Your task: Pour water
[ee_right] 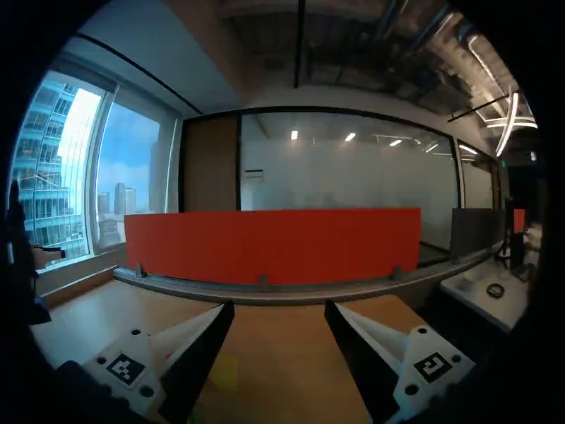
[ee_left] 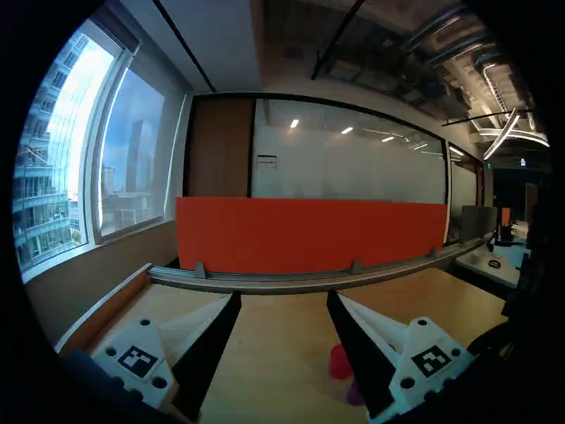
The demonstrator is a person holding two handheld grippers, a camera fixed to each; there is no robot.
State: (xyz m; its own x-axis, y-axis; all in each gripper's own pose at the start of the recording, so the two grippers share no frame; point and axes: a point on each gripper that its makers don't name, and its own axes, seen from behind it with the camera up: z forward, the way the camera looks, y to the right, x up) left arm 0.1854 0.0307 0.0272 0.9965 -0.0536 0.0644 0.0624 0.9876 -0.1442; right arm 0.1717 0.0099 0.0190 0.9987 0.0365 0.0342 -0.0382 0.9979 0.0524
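On the desk (ee_left: 282, 332), a red object (ee_left: 340, 360) sits before an orange partition (ee_left: 311, 233).

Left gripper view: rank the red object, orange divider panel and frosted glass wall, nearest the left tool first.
1. Small red object, low right on the wooden desk.
2. Orange divider panel, across the desk's back.
3. Frosted glass wall, behind the panel.

No word, number or brand can be read anywhere. Each finger of the left gripper (ee_left: 282, 295) and of the right gripper (ee_right: 279, 305) carries a black-and-white square code marker (ee_left: 138, 360), a pattern with no letters. Far ahead of both grippers, a small white sheet (ee_left: 267, 161) sticks on the glass wall (ee_left: 353, 162), its print too small to make out.
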